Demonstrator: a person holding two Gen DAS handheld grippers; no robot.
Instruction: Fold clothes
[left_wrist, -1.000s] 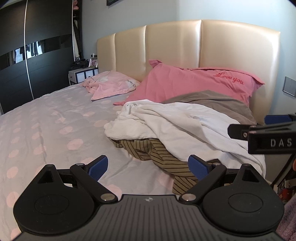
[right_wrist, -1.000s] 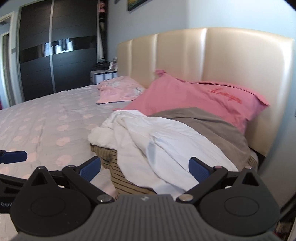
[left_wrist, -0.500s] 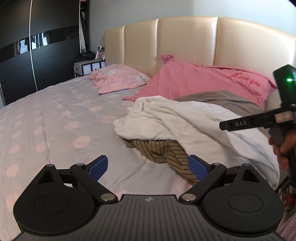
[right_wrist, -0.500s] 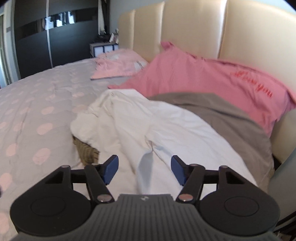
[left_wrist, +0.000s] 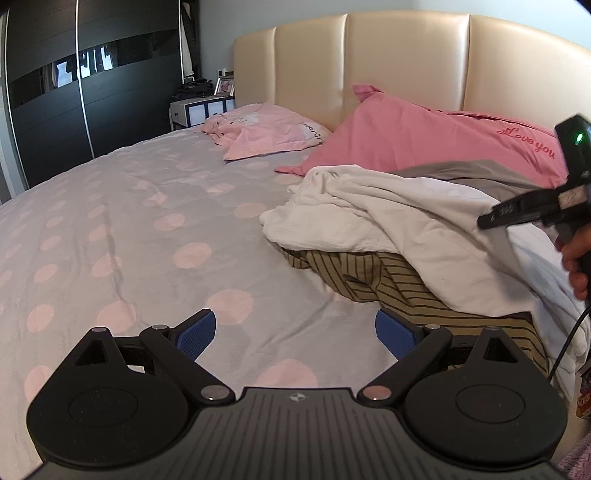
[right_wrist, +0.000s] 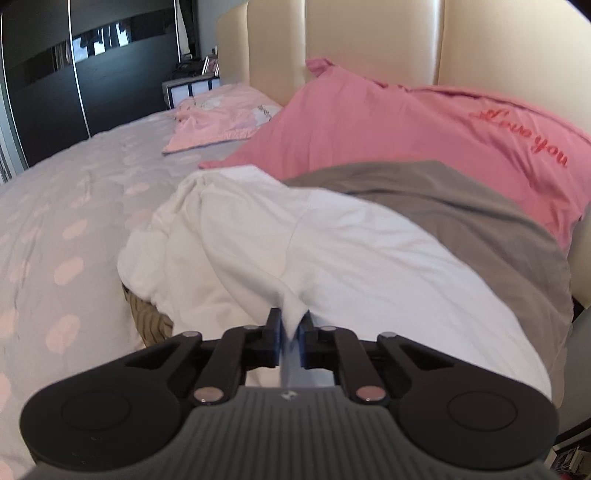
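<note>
A crumpled white garment (left_wrist: 399, 225) (right_wrist: 295, 236) lies on top of a pile of clothes at the bed's right side, over an olive striped garment (left_wrist: 402, 284) (right_wrist: 151, 314) and a grey one (left_wrist: 476, 173) (right_wrist: 461, 206). My right gripper (right_wrist: 291, 332) is shut on a pinched fold of the white garment near its front edge. It shows from the side in the left wrist view (left_wrist: 532, 210). My left gripper (left_wrist: 295, 332) is open and empty above the bedsheet, just left of the striped garment.
The grey bedsheet with pink dots (left_wrist: 129, 236) stretches to the left. A pink "Love you" pillow (left_wrist: 424, 140) and a light pink pillow (left_wrist: 273, 133) lean at the cream headboard (left_wrist: 388, 62). A nightstand (left_wrist: 199, 110) and dark wardrobe (left_wrist: 92, 85) stand at the back left.
My right gripper moved forward onto the white garment and shut on a fold of it. My left gripper drifted left and stayed open.
</note>
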